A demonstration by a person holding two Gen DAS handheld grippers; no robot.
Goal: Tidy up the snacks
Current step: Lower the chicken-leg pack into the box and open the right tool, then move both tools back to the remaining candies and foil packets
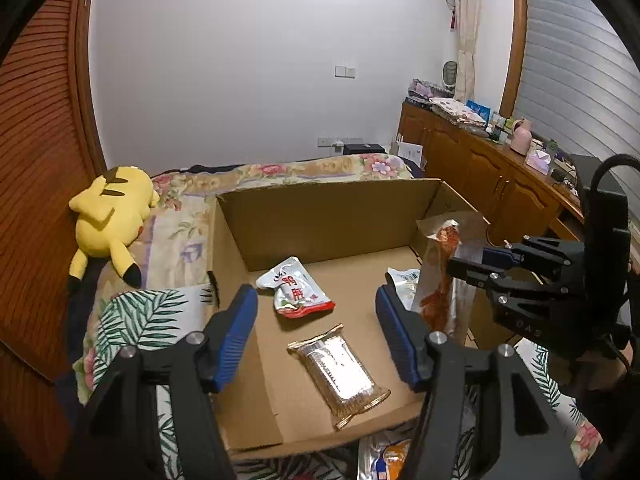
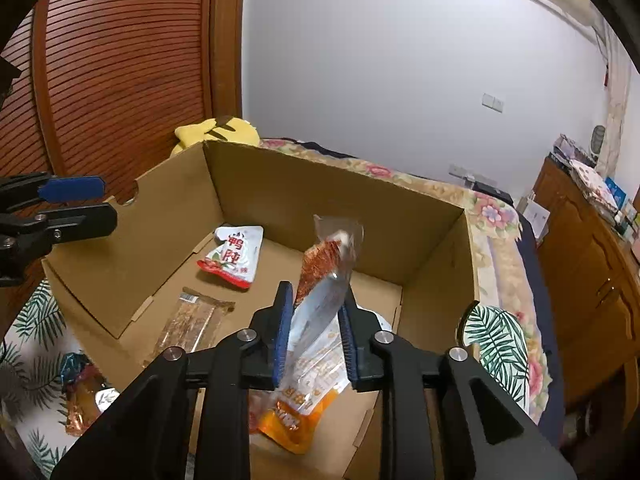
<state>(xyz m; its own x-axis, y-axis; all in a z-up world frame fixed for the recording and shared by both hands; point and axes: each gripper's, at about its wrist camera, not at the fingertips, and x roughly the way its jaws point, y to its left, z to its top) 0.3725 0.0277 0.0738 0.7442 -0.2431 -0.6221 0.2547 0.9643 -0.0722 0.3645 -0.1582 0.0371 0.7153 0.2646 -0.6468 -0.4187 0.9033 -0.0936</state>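
Observation:
An open cardboard box (image 1: 320, 220) (image 2: 320, 184) lies on the bed. Inside lie a white-and-red snack pouch (image 1: 296, 294) (image 2: 234, 256), a clear wafer packet (image 1: 340, 372) (image 2: 192, 324) and an orange-and-white pouch (image 2: 308, 392). My right gripper (image 2: 314, 312) (image 1: 460, 264) is shut on a clear packet of red spicy strips (image 2: 324, 264) (image 1: 444, 276), held upright above the box's right side. My left gripper (image 1: 316, 316) (image 2: 76, 200) is open and empty, hovering over the box's near-left part.
A yellow Pikachu plush (image 1: 112, 216) lies on the floral bedding left of the box. Another snack packet (image 2: 80, 396) lies on the leaf-print sheet outside the box, and one more packet (image 1: 384, 460) lies at its near edge. Wooden cabinets (image 1: 480, 176) stand to the right.

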